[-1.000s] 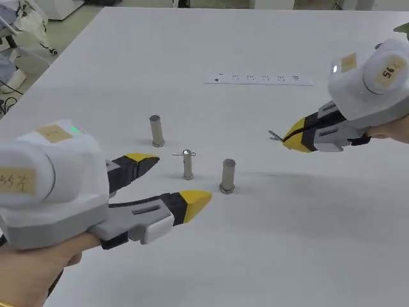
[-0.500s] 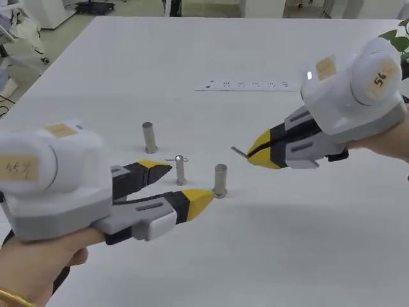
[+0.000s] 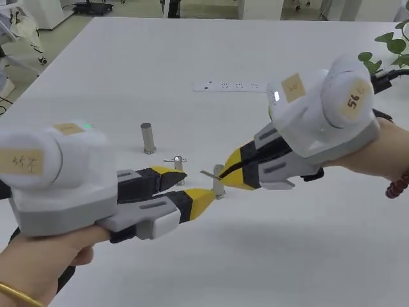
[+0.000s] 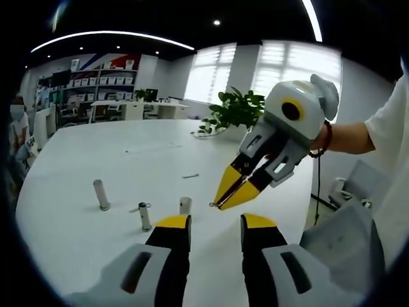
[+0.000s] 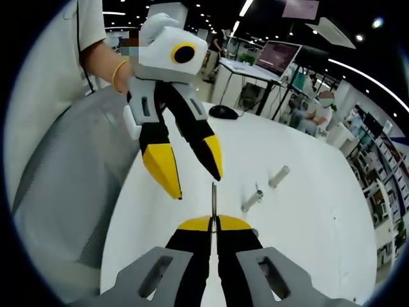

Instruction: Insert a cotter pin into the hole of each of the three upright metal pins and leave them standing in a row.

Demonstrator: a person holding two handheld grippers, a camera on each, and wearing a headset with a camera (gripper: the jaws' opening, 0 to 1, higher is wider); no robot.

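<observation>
right gripper clamped tight on a cotter pin, tip right by the nearest metal pin, left gripper spread wide, holding nothing, just beside it, middle pin already cottered, far pin bare on the bench

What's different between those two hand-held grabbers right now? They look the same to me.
The left gripper has its jaws apart and holds nothing; the right gripper has its jaws shut on a thin cotter pin. The left gripper points roughly level across the table; the right gripper slants down toward the nearest metal pin. Both have white bodies, black jaws and yellow tips.
</observation>
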